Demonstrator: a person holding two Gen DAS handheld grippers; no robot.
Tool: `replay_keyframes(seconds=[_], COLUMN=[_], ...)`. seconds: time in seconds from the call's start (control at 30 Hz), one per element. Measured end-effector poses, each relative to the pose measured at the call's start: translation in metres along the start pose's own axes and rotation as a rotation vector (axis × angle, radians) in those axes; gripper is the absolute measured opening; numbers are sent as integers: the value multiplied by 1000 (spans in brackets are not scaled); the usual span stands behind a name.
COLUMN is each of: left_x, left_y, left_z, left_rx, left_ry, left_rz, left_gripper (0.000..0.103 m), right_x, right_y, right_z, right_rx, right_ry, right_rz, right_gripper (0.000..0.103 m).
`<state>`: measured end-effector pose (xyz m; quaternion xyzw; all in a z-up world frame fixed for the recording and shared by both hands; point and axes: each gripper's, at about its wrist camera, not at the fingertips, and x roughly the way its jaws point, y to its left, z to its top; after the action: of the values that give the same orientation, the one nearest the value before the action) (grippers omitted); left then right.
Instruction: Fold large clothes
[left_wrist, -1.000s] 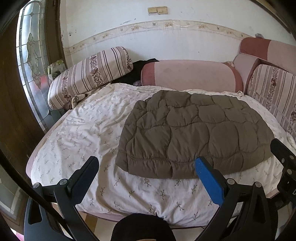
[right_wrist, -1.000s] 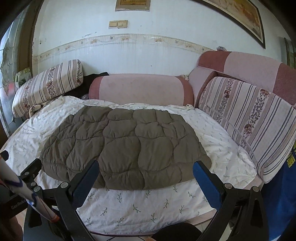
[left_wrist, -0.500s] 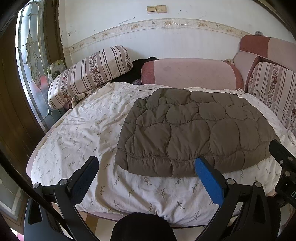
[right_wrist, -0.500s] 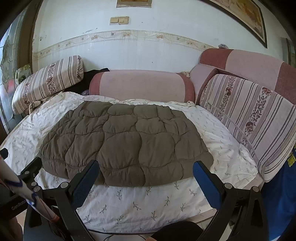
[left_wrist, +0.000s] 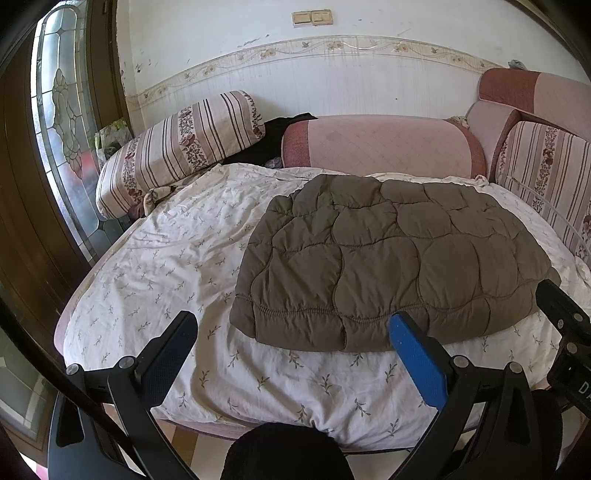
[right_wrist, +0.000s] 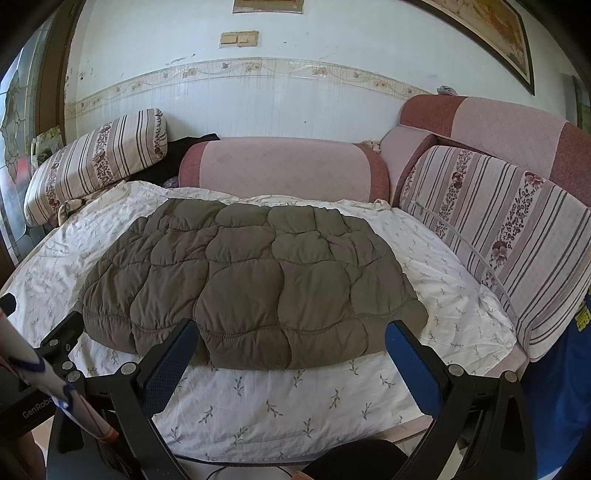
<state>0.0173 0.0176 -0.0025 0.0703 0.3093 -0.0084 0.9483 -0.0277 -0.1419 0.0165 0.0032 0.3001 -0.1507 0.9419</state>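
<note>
Lying flat, one quilted jacket (left_wrist: 391, 262), two spread grippers (left_wrist: 291, 332) (right_wrist: 291, 334)

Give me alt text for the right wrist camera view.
A brown quilted jacket lies flat on a floral white bedsheet, untouched. The open right gripper hovers at its near edge, with pink and striped cushions behind and to the right.

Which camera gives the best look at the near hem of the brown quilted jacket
The right wrist view: the brown quilted jacket sits centred, its hem visible between the open tool's fingers. In the left wrist view the jacket sits off right, a finger overlapping the hem.
</note>
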Motion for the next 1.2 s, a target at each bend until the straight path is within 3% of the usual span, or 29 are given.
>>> replay_keyframes(seconds=[1.2], left_x=[-1], left_y=[0], left_z=[-1], left_rx=[5], left_ry=[-4], left_rz=[3], left_gripper=[103], right_x=[2], right_y=[1], right_z=[-4], right_rx=[-10], right_ry=[12], right_rz=[2], right_gripper=[103])
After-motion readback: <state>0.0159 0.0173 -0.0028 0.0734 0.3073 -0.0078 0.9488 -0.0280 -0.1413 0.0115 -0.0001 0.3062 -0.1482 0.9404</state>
